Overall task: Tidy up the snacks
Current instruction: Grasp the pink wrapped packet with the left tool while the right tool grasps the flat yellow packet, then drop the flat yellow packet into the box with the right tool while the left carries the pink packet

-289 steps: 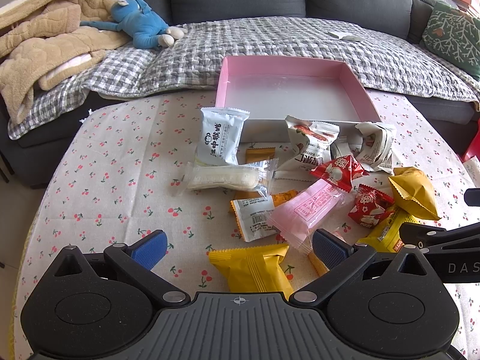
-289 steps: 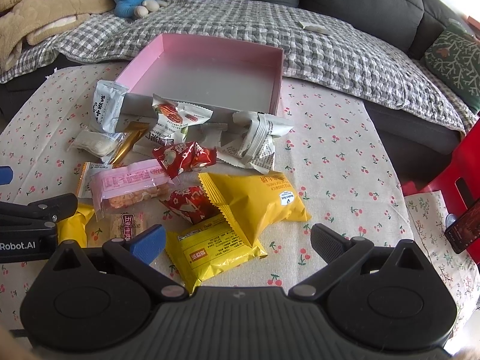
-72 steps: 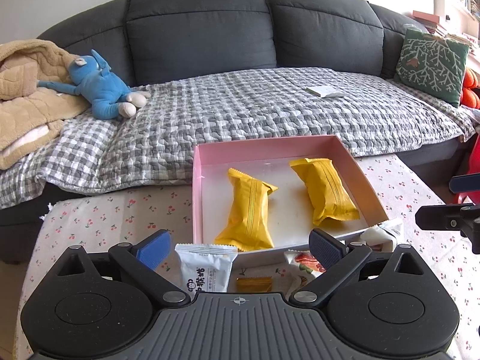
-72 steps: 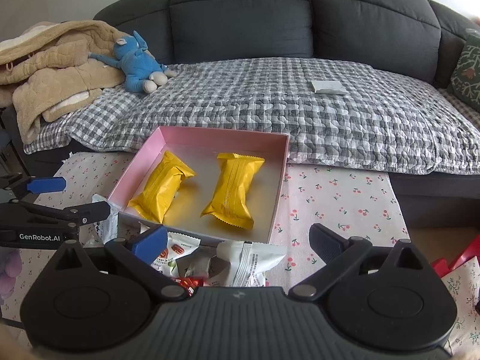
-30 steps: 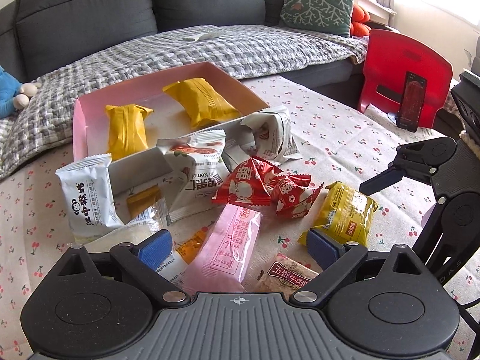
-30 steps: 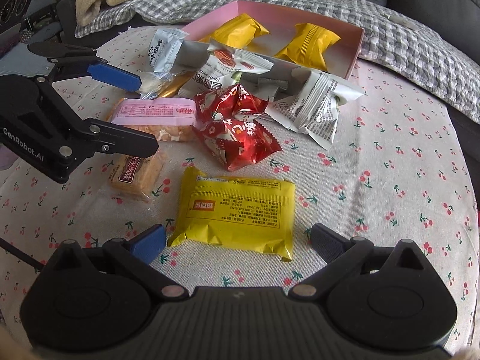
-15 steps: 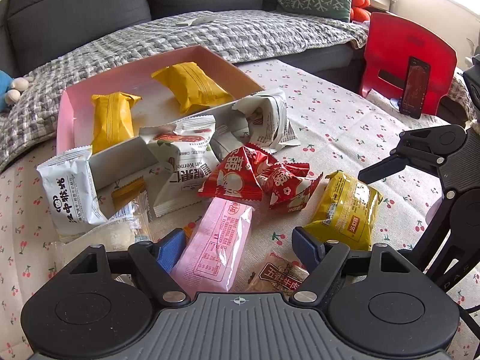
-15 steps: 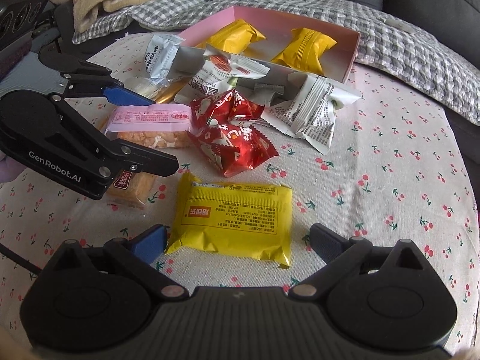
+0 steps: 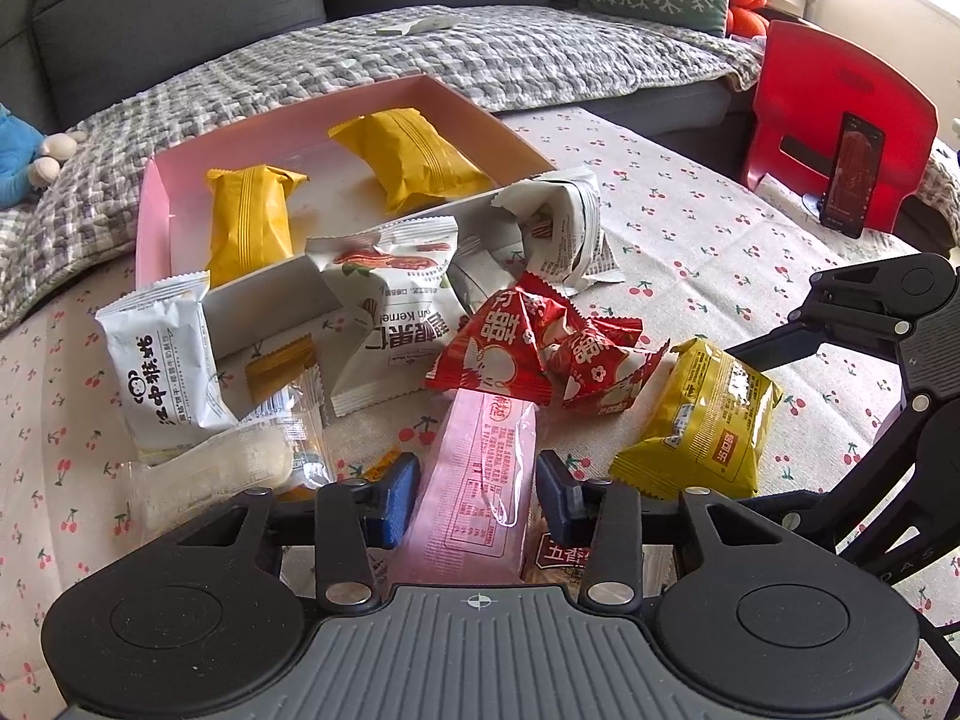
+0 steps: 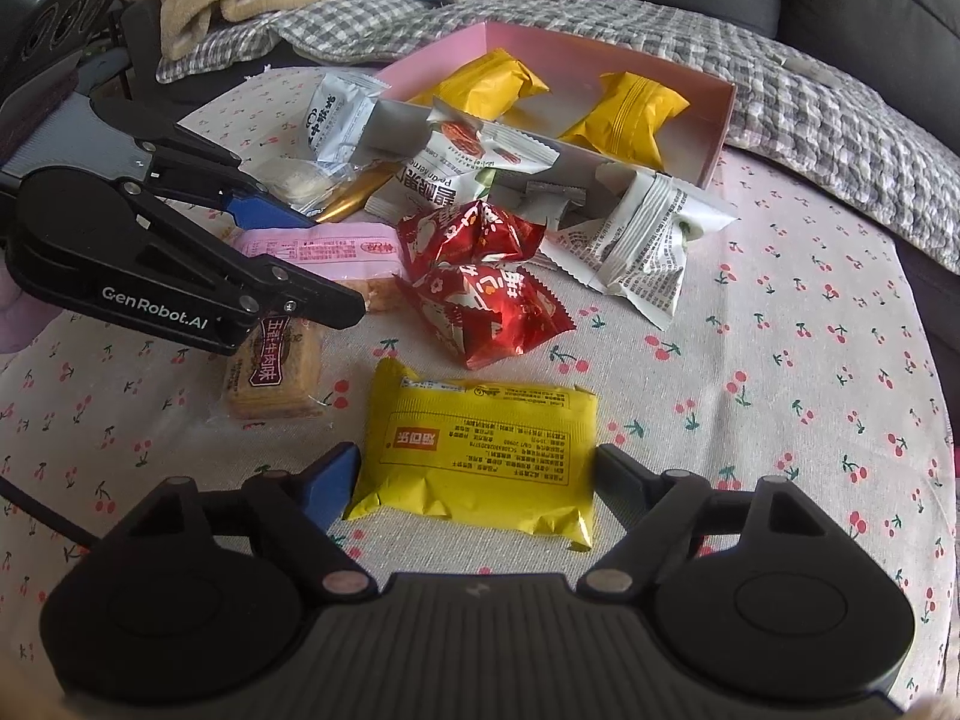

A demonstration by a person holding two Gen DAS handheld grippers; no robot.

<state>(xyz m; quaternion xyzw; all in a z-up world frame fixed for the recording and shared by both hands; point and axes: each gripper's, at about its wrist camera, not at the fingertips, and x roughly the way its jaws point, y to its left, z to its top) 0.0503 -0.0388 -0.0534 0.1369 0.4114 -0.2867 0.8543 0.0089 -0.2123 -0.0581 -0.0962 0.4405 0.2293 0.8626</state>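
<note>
On the table point(image 10: 780, 372), left gripper point(image 9: 477, 495) brackets the pink packet point(image 9: 480, 480), pads touching its sides, seemingly gripping; right gripper point(image 10: 474, 477) spread around the flat yellow packet point(image 10: 480, 450), grip unconfirmed; beyond, red packets point(image 10: 480, 276); pink box point(image 9: 153, 204) holding two yellow pouches point(image 9: 249, 216).
</note>
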